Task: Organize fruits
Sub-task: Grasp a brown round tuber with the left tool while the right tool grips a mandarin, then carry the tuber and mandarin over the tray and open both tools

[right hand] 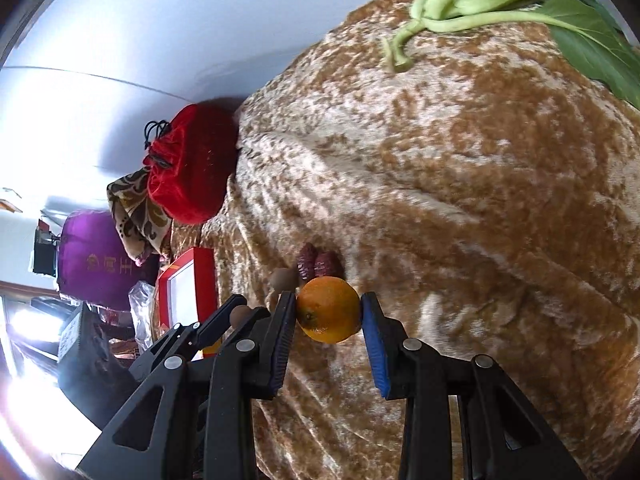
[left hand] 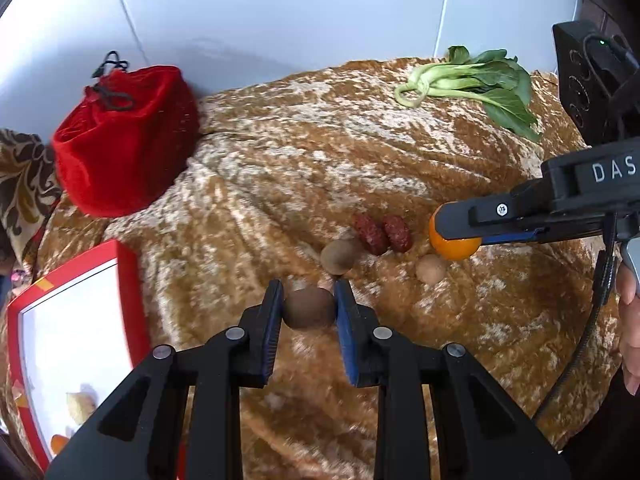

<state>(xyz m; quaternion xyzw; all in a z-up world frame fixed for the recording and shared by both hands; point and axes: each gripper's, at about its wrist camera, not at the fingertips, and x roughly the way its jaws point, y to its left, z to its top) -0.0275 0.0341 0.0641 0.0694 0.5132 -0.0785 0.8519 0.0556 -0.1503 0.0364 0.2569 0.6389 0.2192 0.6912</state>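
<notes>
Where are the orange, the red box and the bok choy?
orange (right hand: 328, 310), right wrist view, middle of peel.
red box (left hand: 132, 300), left wrist view, right rim.
bok choy (left hand: 472, 80), left wrist view, pale stalks.

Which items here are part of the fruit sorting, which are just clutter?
Job:
- brown fruit in left hand-held gripper
- orange in right hand-held gripper
- two loose brown fruits
- two red dates
- red box

Clutter:
- red pouch
- leafy greens
- purple bag

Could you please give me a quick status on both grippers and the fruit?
Left gripper shut on brown fruit. Right gripper shut on orange. Red tray left of the left gripper; path looks open.
</notes>
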